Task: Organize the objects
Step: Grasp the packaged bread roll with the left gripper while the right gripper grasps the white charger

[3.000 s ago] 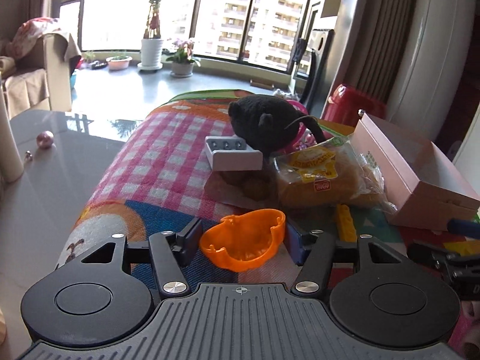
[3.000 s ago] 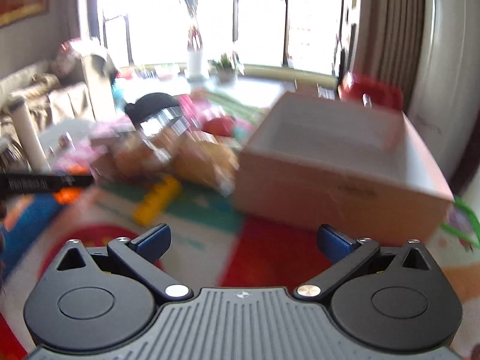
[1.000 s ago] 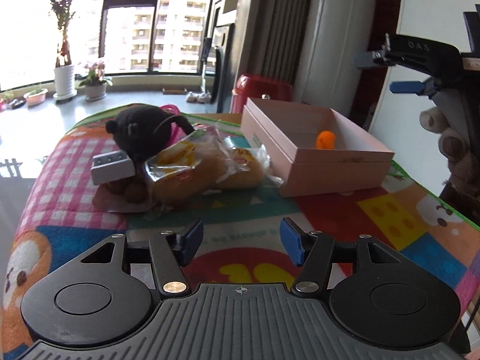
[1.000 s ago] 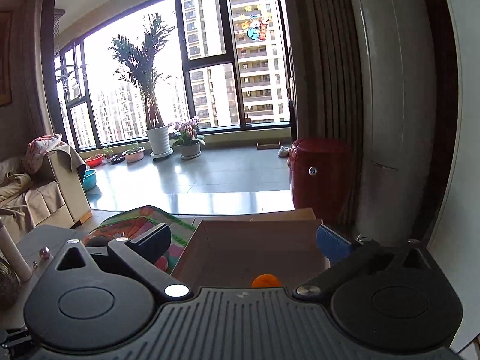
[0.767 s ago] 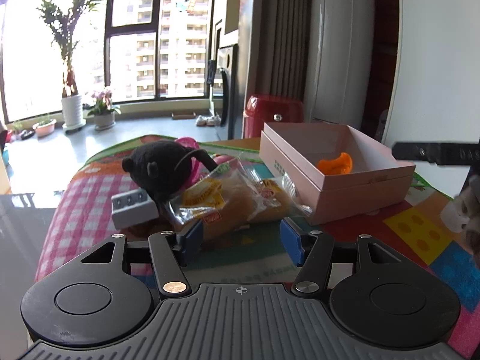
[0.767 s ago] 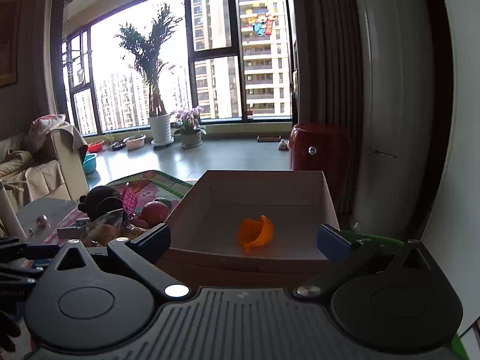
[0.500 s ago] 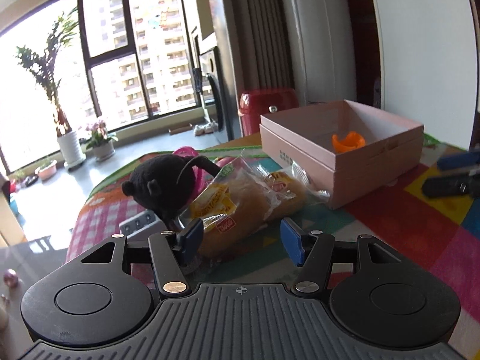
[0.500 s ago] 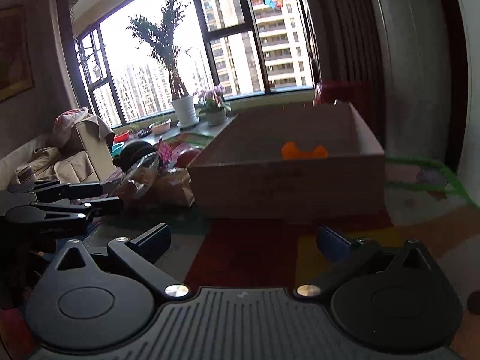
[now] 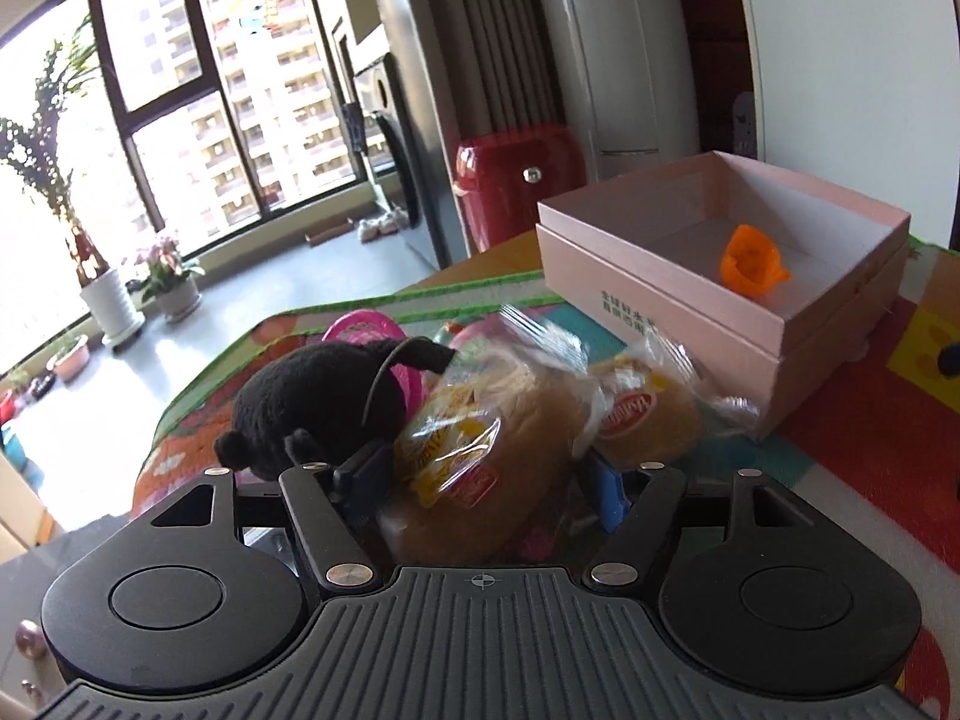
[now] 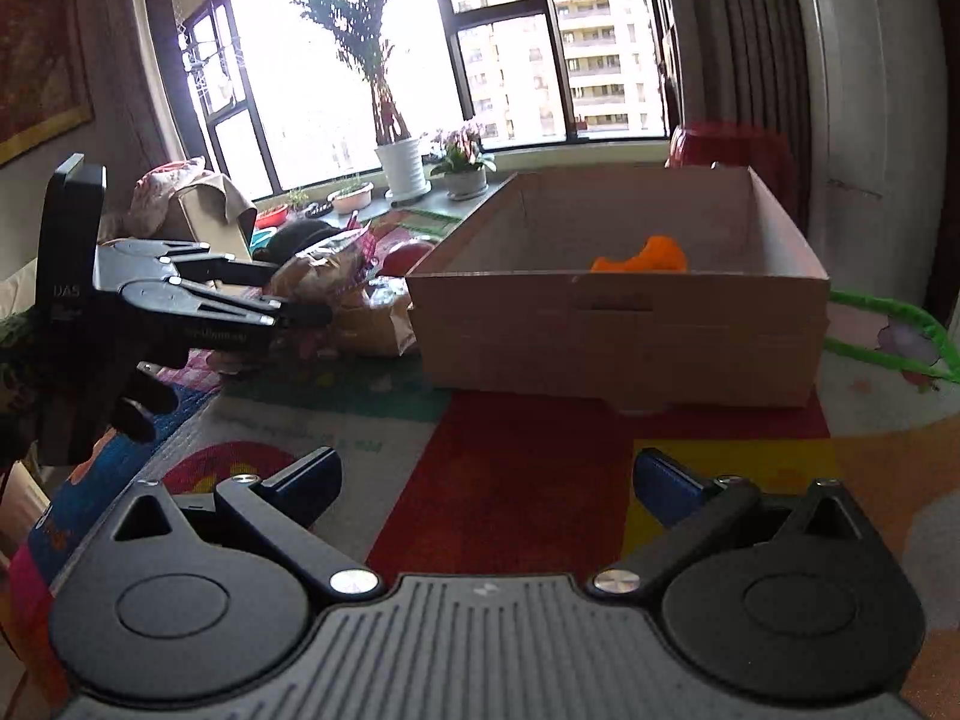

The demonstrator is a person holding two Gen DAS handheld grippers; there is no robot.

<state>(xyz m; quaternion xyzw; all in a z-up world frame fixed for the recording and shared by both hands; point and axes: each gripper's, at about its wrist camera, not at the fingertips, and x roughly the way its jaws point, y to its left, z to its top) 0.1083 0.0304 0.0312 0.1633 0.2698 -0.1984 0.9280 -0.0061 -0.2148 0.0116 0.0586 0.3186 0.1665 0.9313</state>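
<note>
A pink cardboard box (image 9: 708, 324) holds an orange plastic cup (image 9: 751, 260); both also show in the right wrist view, box (image 10: 618, 324) and cup (image 10: 645, 256). A bagged bread loaf (image 9: 498, 450) lies between the fingers of my open left gripper (image 9: 483, 489), which reaches around it without clearly closing. A second bagged bun (image 9: 651, 420) lies beside it, and a black plush toy (image 9: 327, 405) sits to the left. My right gripper (image 10: 486, 477) is open and empty over the colourful mat, short of the box.
The left gripper's body (image 10: 156, 306) shows at the left of the right wrist view. A pink item (image 9: 366, 330) lies behind the plush. A red stool (image 9: 516, 180) stands behind the table. The colourful mat (image 10: 522, 468) covers the table.
My left gripper moved forward and down until the bread loaf sits between its fingers. My right gripper stayed low in front of the box, shifting slightly.
</note>
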